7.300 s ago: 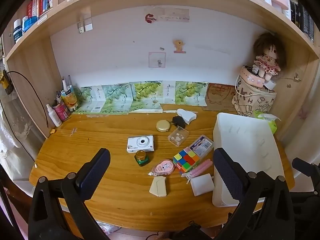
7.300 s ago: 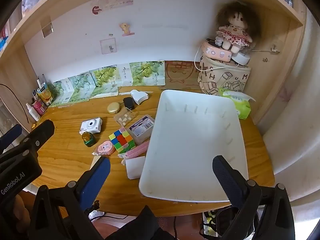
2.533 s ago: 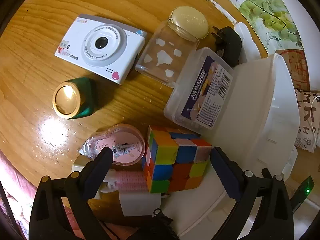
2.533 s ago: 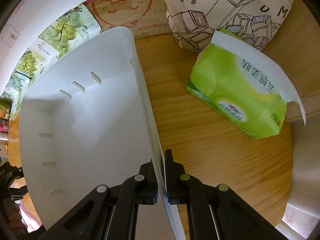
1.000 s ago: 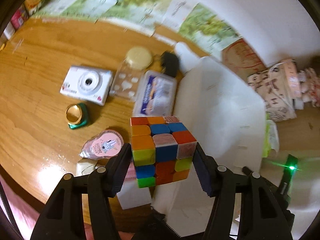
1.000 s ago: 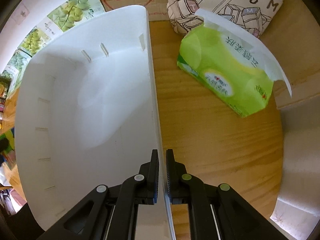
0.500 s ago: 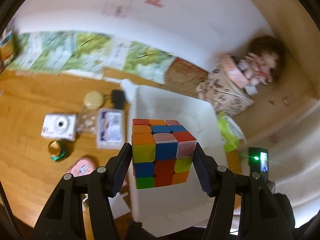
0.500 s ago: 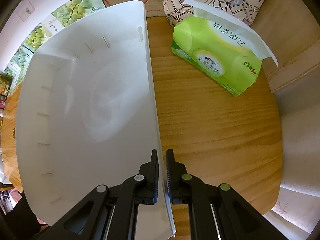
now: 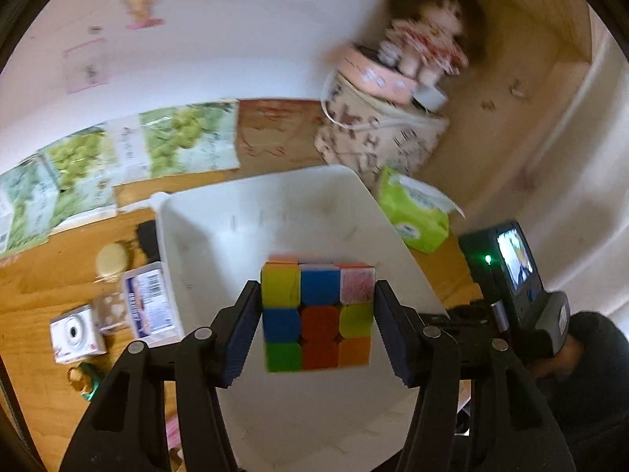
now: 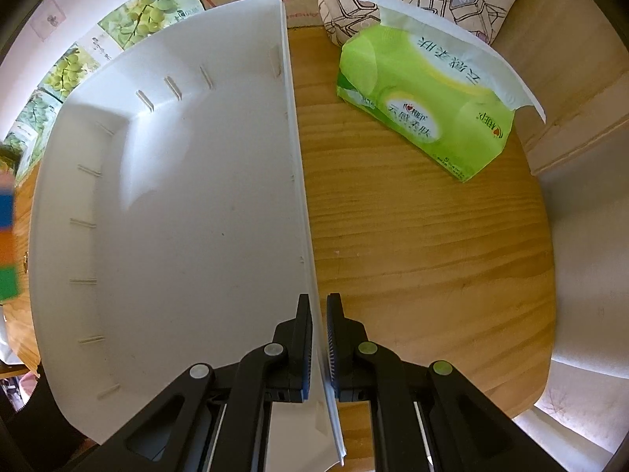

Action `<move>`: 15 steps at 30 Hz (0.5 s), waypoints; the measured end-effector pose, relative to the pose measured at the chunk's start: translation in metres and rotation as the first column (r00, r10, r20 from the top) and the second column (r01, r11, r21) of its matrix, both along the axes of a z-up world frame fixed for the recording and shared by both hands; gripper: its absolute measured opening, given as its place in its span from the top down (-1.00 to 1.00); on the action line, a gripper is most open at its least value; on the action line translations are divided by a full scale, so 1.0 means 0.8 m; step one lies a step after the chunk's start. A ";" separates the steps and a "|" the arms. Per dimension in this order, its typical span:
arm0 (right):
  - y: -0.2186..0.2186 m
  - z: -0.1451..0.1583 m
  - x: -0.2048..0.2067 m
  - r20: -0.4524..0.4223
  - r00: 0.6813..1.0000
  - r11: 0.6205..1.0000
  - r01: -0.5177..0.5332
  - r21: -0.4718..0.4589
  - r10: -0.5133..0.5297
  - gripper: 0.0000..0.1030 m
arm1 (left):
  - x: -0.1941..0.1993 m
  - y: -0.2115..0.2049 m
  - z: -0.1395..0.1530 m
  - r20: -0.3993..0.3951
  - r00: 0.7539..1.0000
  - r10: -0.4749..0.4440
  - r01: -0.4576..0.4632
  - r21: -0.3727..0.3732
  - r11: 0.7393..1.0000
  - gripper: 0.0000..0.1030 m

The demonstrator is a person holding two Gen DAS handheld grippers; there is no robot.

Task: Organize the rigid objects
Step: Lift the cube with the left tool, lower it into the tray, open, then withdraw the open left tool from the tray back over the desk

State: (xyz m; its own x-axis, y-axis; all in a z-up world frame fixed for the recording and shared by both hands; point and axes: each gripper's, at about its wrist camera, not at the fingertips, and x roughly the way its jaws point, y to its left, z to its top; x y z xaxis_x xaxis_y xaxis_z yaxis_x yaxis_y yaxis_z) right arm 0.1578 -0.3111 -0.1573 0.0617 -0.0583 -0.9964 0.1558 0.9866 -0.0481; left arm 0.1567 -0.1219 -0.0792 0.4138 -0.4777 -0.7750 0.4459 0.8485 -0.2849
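The left gripper [image 9: 318, 322], jaws closing, clamps a multicoloured puzzle cube [image 9: 317, 314] between its pads, raised over the white bin [image 9: 275, 212]. Left of it on the desk [image 9: 47, 267] lie a white camera [image 9: 76, 334] and a clear lidded box [image 9: 151, 303]. The right gripper [image 10: 319, 338] is pinched tight on the bin's right wall, a green tissue pack [image 10: 424, 110] ahead to its right.

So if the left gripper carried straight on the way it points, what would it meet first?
Most likely the floor of the white bin: the left gripper, holding the puzzle cube, angles down over it, though depth is unclear.
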 end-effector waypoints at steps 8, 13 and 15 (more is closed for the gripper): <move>0.003 -0.012 0.007 -0.022 1.000 1.000 0.002 -0.005 -0.002 0.82 | 0.003 -0.020 -0.009 -0.017 0.997 -0.073 0.073 0.018 0.997 -0.19; 0.004 -0.016 0.012 -0.033 0.999 1.000 -0.005 -0.018 0.004 0.81 | 0.004 -0.013 -0.003 0.001 0.999 -0.037 0.037 0.026 0.999 -0.43; 0.005 -0.019 0.013 -0.035 0.999 1.000 -0.006 -0.020 0.006 0.81 | 0.006 -0.006 -0.002 0.004 1.000 -0.007 0.007 0.027 1.000 -0.46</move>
